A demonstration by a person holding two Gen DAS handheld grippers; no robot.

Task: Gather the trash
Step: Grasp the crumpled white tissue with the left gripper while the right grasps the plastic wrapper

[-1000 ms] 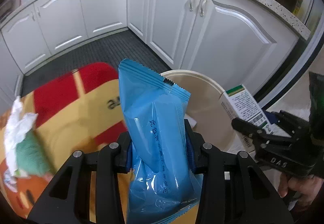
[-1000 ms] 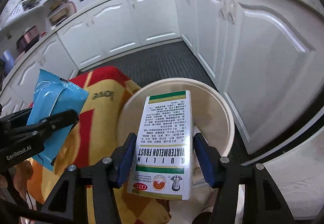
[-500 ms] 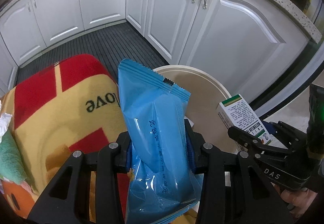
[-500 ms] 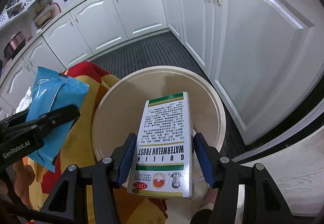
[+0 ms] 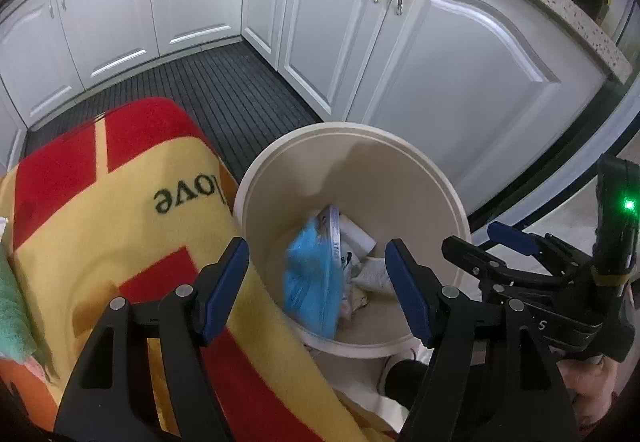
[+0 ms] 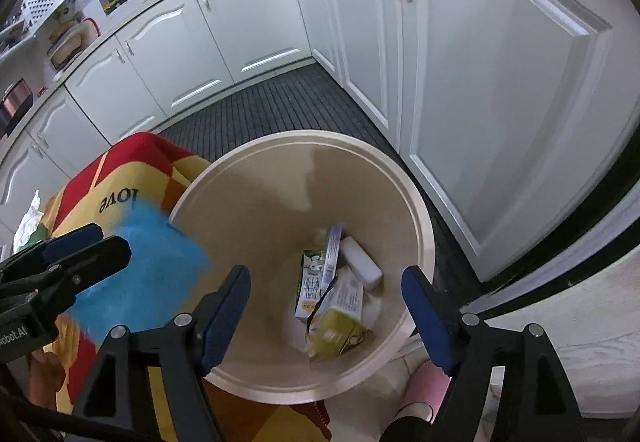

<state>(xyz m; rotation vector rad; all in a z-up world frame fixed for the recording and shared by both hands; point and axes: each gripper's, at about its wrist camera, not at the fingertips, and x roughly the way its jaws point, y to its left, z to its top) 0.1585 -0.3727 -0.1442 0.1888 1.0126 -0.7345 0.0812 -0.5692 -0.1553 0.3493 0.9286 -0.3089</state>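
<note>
White kitchen cabinets (image 5: 460, 54) and dark floor mat (image 6: 276, 114) surround a cream bin (image 5: 448, 194), where the blue packet (image 5: 312, 274) falls among boxes (image 6: 332, 302), dropped as collected trash. Left gripper (image 5: 318, 282) and right gripper (image 6: 326, 306), poised above the bin beside a patterned blanket (image 5: 120, 234), have just opened wide and hold nothing.

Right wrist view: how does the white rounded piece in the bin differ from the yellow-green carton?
The white rounded piece is plain and smooth; the yellow-green carton is printed and crumpled. The white piece lies farther from the camera than the carton. Both lie inside the beige bin.
</note>
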